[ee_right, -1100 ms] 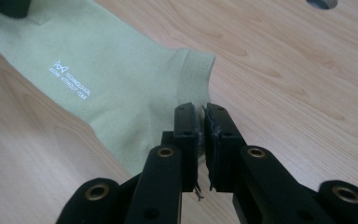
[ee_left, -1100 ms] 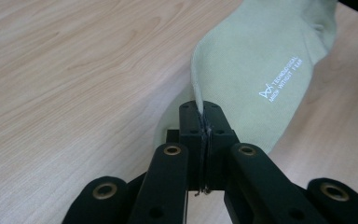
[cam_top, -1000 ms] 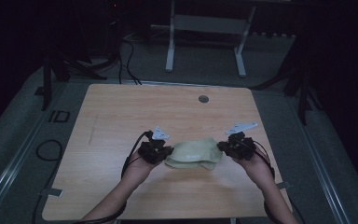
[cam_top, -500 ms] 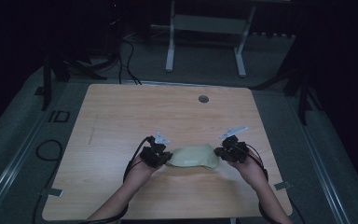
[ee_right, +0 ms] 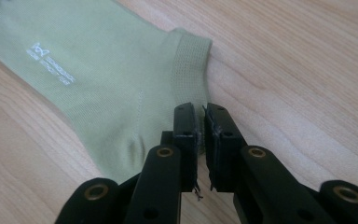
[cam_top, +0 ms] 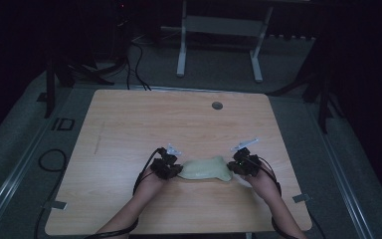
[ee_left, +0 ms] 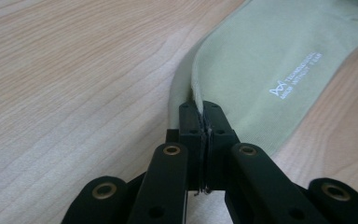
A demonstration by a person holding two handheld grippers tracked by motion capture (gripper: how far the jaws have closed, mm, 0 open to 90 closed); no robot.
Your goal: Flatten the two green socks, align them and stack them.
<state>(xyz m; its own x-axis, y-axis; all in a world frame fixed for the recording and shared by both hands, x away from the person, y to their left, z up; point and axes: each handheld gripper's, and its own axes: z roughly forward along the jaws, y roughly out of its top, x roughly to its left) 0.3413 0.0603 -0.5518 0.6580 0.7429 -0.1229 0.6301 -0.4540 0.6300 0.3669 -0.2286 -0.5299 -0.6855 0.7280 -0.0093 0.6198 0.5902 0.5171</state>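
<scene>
Big light wooden table [cam_top: 129, 134] with a dark room around it, and white metal frame legs [cam_top: 219, 42] on the grey floor beyond the far edge. There's a small round grey grommet [cam_top: 217, 105] near the table's far side, well apart from everything else.

Down near the front edge lies a pale green sock [cam_top: 206, 168], flat on the wood and stretched sideways between the two grippers. It's got a small white printed logo [ee_left: 296, 77] on it, too small to read properly. The ribbed cuff [ee_right: 191, 70] is at the right gripper's end.

The left gripper [cam_top: 166, 166] is at the sock's left end, held in the person's left hand [cam_top: 151, 179]. In the left gripper view its jaws are pressed together on the sock's edge, fabric pinched right between them.

The right gripper [cam_top: 242, 164] is at the sock's right end, in the right hand [cam_top: 261, 181]. In the right gripper view its jaws have a narrow gap and sit right at the sock's edge just below the cuff; can't tell whether any fabric is actually caught in there
</scene>
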